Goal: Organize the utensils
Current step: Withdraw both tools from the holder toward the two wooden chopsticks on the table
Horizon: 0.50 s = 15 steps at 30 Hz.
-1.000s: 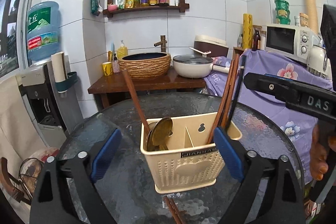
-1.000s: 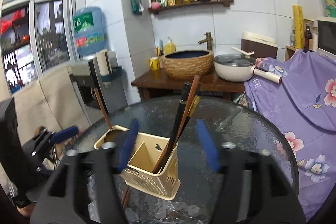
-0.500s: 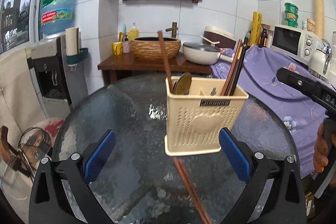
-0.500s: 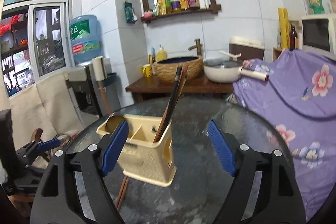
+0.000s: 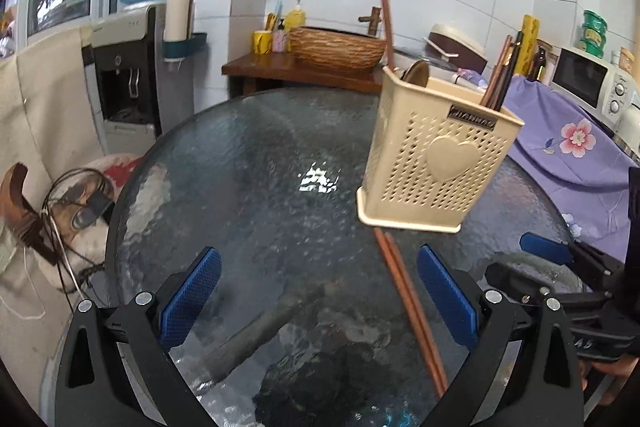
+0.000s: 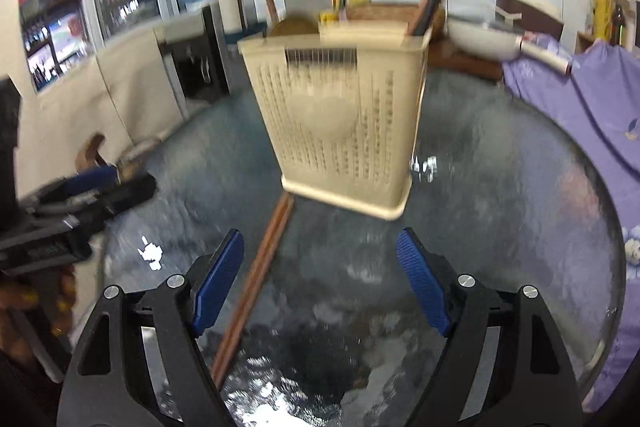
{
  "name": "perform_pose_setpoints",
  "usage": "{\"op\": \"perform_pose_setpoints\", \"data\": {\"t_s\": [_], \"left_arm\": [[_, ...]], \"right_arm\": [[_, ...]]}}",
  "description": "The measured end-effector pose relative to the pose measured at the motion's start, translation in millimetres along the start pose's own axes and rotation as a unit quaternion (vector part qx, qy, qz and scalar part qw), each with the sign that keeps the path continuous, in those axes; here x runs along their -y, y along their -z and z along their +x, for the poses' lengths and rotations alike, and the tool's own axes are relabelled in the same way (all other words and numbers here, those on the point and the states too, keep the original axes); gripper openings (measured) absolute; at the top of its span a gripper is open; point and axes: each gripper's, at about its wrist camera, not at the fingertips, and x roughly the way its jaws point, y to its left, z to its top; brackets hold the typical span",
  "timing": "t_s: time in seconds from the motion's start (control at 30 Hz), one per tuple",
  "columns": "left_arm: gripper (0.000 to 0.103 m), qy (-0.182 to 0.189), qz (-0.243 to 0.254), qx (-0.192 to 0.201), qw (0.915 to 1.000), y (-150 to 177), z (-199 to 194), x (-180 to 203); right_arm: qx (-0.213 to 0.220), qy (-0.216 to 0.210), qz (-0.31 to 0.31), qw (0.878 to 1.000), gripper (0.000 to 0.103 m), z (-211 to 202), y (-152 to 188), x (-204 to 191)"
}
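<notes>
A: Where is the cream utensil holder sitting?

B: It is standing upright on the round glass table, on the far side of both tools; a pair of brown chopsticks is lying flat on the glass just in front of its base, one end touching or slipping under the near edge, I cannot tell which

A: What is standing inside it?

B: A wooden spoon and one brown stick are rising from the left compartment; dark chopsticks are leaning out of the right one

A: And the tongs?

B: The left gripper is hanging spread wide over bare glass, its blue pads pinching nothing; the loose chopsticks are running between its fingers, nearer the right pad, untouched; the right gripper is also gaping, nothing between its pads, the loose pair lying just inside its left finger; its view is blurring

A: Can each see the other?

B: Yes; each is showing at the edge of the other's view, a hand gripping the handle
</notes>
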Motion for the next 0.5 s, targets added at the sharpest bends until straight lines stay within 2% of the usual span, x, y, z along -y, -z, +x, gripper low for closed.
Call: {"op": "perform_pose_setpoints", "data": {"t_s": [0.2, 0.33, 0.5], "left_arm": [[0.096, -0.015, -0.01, -0.019, 0.9997, 11, 6, -9], [0.096, -0.019, -0.006, -0.024, 0.9995, 18, 8, -9], [0.096, -0.013, -0.005, -0.029, 0.9995, 21, 12, -10]], "right_arm": [[-0.042, 0.003, 0.013, 0.999, 0.079, 22, 15, -3], [-0.051, 0.022, -0.009, 0.998, 0.079, 29, 22, -9], [-0.066, 0.023, -0.015, 0.997, 0.078, 38, 23, -16]]}}
